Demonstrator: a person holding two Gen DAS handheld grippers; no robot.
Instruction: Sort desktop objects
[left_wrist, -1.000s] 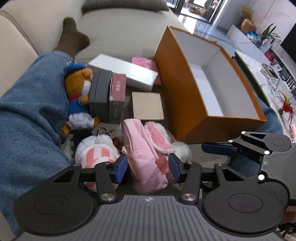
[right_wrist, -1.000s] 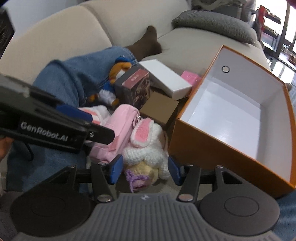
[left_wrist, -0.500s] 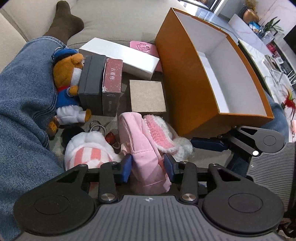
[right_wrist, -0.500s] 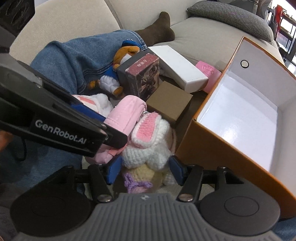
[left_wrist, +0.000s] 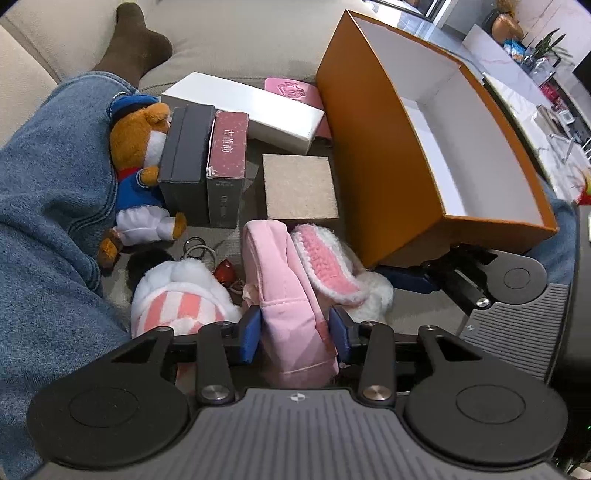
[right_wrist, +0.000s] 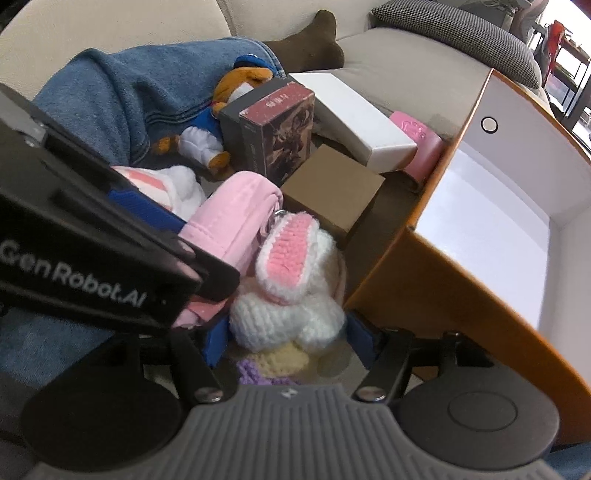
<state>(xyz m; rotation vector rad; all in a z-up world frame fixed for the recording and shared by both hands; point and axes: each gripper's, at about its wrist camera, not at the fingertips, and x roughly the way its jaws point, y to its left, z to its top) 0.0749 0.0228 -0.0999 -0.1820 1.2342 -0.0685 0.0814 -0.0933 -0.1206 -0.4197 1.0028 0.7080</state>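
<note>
A pink fabric pouch (left_wrist: 280, 280) lies among toys on a sofa seat, and my left gripper (left_wrist: 295, 328) is shut on its near end, both blue pads against its sides. Right beside the pouch is a white crochet bunny (right_wrist: 288, 314) with pink-lined ears. My right gripper (right_wrist: 288, 343) straddles the bunny's body with its jaws opening, the pads just clear of the yarn. An open orange box (left_wrist: 369, 147) with a white inside stands to the right. In the right wrist view the left gripper's arm (right_wrist: 110, 258) crosses the left side and hides part of the pouch.
A person's denim-clad leg (left_wrist: 48, 192) and brown sock (left_wrist: 133, 44) lie at the left. A bear plush (left_wrist: 140, 162), a pink-striped white plush (left_wrist: 177, 295), a dark box (left_wrist: 184, 155), a maroon box (left_wrist: 227, 147), a white box (left_wrist: 240, 107), a tan box (left_wrist: 299, 184) and a pink case (left_wrist: 295, 92) crowd the seat.
My left gripper's jaws have narrowed onto the pink pouch. My right gripper has dropped lower over the bunny, and its jaws have widened around it.
</note>
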